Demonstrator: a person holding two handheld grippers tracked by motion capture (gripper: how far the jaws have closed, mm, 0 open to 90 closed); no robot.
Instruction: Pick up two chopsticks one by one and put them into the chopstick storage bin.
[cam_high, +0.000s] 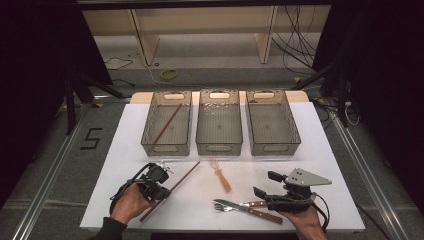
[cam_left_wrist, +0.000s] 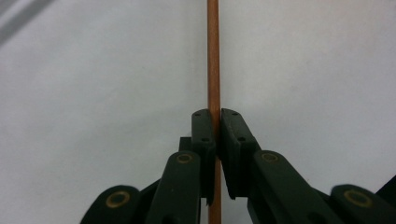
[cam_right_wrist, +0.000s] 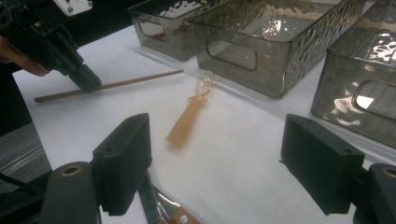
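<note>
A long brown chopstick (cam_high: 175, 186) lies slanted on the white table sheet (cam_high: 310, 150). My left gripper (cam_high: 161, 189) is shut on its middle; in the left gripper view the two black jaws press the chopstick (cam_left_wrist: 213, 56) from both sides at the left gripper (cam_left_wrist: 217, 116) tips. My right gripper (cam_high: 265, 183) stands open at the front right, nothing between its jaws. From the right gripper (cam_right_wrist: 217, 140) view, a small utensil with an orange handle and a clear head (cam_right_wrist: 187, 123) lies ahead, with the left gripper (cam_right_wrist: 86, 80) and chopstick (cam_right_wrist: 135, 80) beyond.
Three smoky plastic bins stand in a row at the back: left bin (cam_high: 148, 131) with another chopstick (cam_high: 167, 124) in it, middle bin (cam_high: 219, 148), right bin (cam_high: 294, 131). A fork and knife with wooden handles (cam_high: 247, 207) lie under the right gripper.
</note>
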